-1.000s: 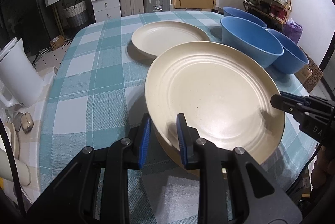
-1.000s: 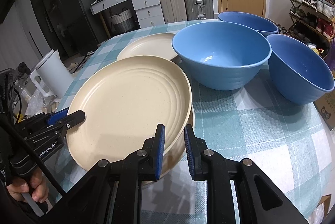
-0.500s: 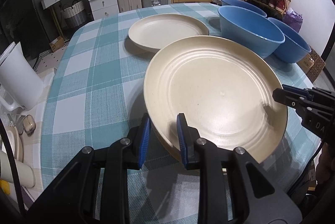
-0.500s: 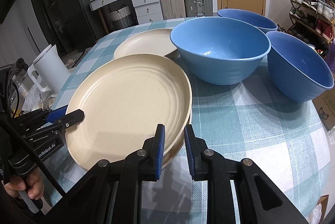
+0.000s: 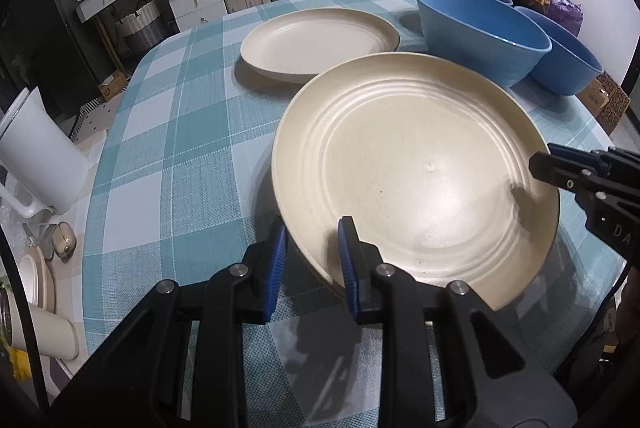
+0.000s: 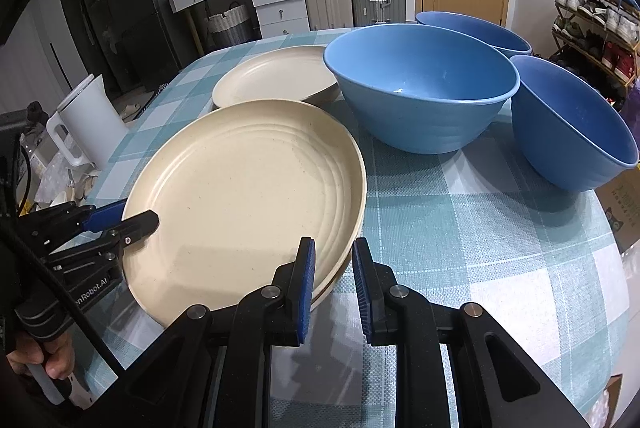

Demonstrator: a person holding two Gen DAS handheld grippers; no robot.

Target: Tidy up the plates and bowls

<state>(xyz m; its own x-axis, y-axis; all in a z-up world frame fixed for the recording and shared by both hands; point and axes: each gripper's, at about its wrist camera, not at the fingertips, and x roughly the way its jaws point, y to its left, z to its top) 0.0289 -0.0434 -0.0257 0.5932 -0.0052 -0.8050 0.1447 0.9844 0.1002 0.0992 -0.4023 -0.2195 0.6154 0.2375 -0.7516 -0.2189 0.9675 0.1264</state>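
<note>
1. The table (image 5: pixel 168 156) has a rounded edge that curves down the left of the left wrist view; checked cloth lies bare across the left and centre-left of that frame. In the right wrist view, bare cloth fills the lower right.
2. The held plate (image 5: pixel 416 172) sits centre-right in the left wrist view, over a lower plate (image 6: pixel 338 274) whose rim shows just beneath it.
3. The left gripper (image 5: pixel 312 256) has its jaws clamped on the near rim of the held plate; the right gripper (image 6: pixel 334 278) grips the opposite rim likewise.
4. The far plate (image 5: pixel 316 44) lies flat, upper centre, empty.
5. Three blue bowls: the middle bowl (image 6: pixel 420 84), rear bowl (image 6: pixel 472 28) and right bowl (image 6: pixel 572 124); the middle and right ones are visibly empty.
6. The held plate is round, face up, tilted slightly.
</note>
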